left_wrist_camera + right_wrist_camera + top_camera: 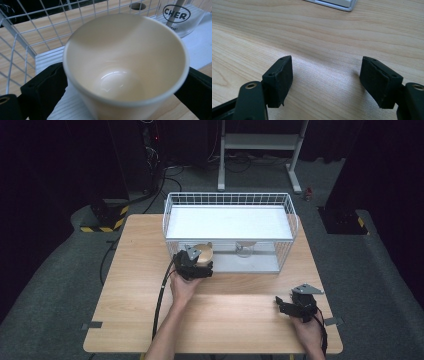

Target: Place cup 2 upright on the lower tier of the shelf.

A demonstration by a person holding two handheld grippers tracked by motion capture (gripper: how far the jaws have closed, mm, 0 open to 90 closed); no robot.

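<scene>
A beige cup [125, 65] sits tilted between the two black jaws of my left gripper [125, 85], and both pads lie against its sides. From above, the cup [205, 253] and the left gripper [199, 262] are at the front left opening of the white wire rack [227, 200], over its lower shelf. The cup is empty inside. My right gripper [281, 304] rests low over the table's front right part. Its jaws stand apart with bare wood between them [327, 75].
A clear glass [178, 20] with black lettering stands on the rack's lower shelf to the right of the cup, also visible from above [244, 249]. The rack's wire wall [25, 42] is close on the left. The wooden table [150, 310] spreads around the rack.
</scene>
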